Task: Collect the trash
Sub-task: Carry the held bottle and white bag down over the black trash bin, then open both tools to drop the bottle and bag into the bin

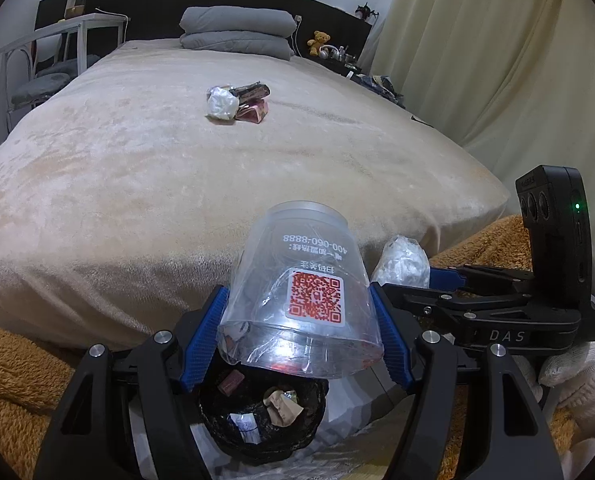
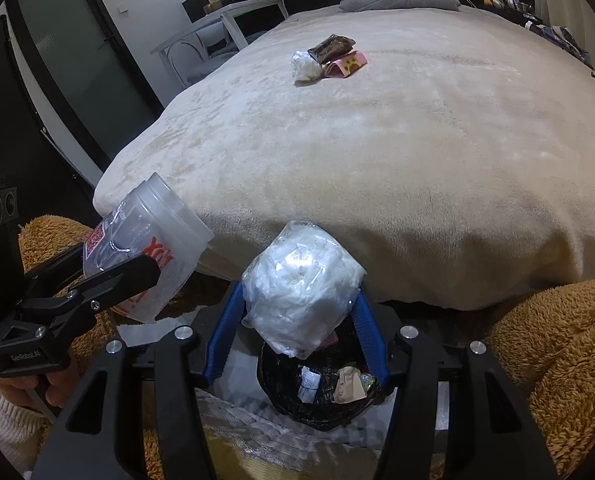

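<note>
1. The left gripper is closed on a clear plastic cup; both blue pads press on its crumpled wall near the open mouth.
2. The cup is held upside down and tilted. Its long axis runs from the mouth at the jaws, up and away, to its base, which points toward the bed.
3. The right gripper is closed, at a narrower setting, on a clear bag of crumpled white tissue. The bundle is roughly round, so no clear long axis can be given.
4. The bin lined with a black bag stands on the floor directly below both loads, at the foot of the bed. It already holds scraps of paper and wrappers.
5. In the right wrist view the bundle hangs over the bin's far rim; in the left wrist view the cup's mouth hangs above the opening. Which hand is nearer cannot be told with certainty through the fisheye lens.
6. More trash, a white wad and wrappers, lies well apart, mid-bed.
</note>
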A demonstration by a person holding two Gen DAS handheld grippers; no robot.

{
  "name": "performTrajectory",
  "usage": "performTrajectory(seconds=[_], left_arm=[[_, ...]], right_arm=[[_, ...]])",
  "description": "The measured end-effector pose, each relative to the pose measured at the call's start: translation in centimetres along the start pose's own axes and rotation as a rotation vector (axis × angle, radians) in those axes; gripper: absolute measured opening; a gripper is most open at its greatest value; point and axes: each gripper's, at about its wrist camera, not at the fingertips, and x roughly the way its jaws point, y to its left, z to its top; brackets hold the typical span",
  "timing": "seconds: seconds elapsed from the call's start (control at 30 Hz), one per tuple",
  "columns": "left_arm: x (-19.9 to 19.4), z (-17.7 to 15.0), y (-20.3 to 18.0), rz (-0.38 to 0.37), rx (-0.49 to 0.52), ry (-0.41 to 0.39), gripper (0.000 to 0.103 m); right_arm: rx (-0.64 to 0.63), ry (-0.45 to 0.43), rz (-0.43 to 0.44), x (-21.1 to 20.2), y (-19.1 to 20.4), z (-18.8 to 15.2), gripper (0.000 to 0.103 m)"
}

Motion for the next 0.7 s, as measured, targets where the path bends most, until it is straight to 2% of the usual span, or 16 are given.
performTrajectory(seconds=[0.4, 0.7], left_arm=[[3.6, -1.1, 0.7, 0.024, -0.036, 0.173, 0.068], [7.2, -2.3, 2.5, 0.073, -0.099, 0.345, 0.068]], right_arm=[[0.061, 0.09, -0.002, 2.6, -1.0, 0.0, 0.055], [0.133, 0.216, -0.004, 5.5, -2.5, -0.9, 0.056]])
